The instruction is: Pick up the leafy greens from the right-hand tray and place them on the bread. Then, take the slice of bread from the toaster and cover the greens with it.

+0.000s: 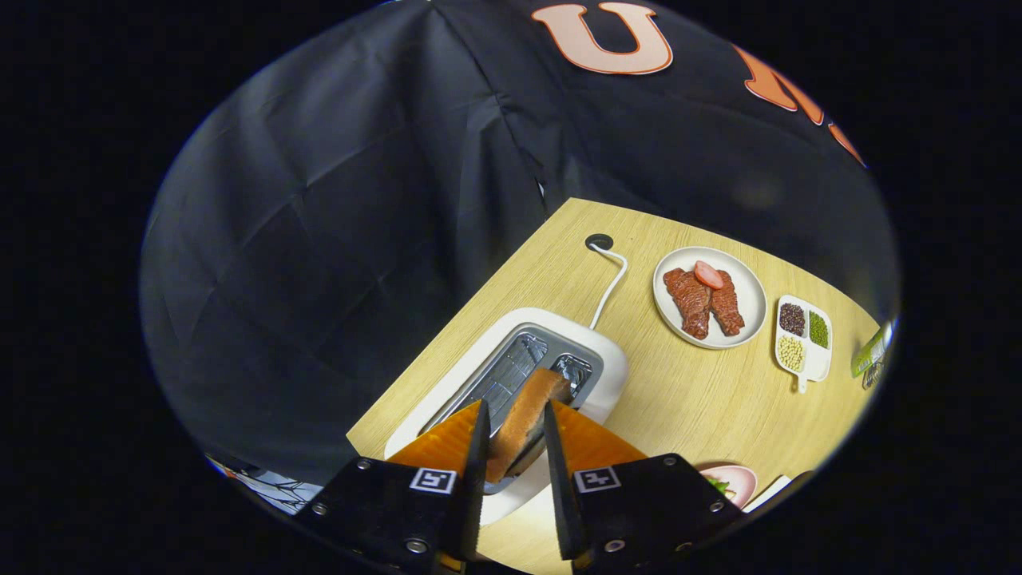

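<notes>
Gripper (515,435) jaws narrow, clamped on the bread slice (527,415) — held above the toaster (511,375) slot on the table (687,399). Risk: thin edge grip, slice could twist or drop back in.

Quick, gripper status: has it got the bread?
Gripper: shut on the bread slice, held between both fingers above the toaster.

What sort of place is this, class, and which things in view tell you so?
Probably a mock kitchen set up in a booth: a white toaster on a wooden table, a plate of meat, and black cloth as the wall. The gripper holds a bread slice over the toaster.
</notes>
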The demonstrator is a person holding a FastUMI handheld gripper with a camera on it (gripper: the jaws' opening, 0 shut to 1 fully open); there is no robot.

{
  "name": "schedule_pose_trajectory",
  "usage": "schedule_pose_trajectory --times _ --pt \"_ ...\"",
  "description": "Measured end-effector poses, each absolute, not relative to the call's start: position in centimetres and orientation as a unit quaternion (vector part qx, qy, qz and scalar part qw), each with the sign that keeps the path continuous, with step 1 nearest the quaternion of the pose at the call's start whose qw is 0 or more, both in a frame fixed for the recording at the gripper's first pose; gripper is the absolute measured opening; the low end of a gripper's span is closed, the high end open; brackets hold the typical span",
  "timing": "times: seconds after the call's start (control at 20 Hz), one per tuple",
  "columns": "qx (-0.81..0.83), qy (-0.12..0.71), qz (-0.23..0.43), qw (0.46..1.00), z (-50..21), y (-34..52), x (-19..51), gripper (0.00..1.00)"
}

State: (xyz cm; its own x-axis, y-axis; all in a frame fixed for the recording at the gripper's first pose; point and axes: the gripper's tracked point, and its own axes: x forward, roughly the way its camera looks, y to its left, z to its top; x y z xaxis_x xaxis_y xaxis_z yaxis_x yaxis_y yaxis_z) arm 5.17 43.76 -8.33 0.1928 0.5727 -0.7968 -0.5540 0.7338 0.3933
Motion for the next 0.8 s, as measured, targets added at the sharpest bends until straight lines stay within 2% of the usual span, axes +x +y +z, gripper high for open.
schedule_pose_trajectory --times 0.25,0.8 --pt "0.048 0.52 0.361 0.773 -7.5 43.0 4.9 0.13" --pt "0.11 0.43 0.381 0.811 0.4 38.8 4.6 0.11"
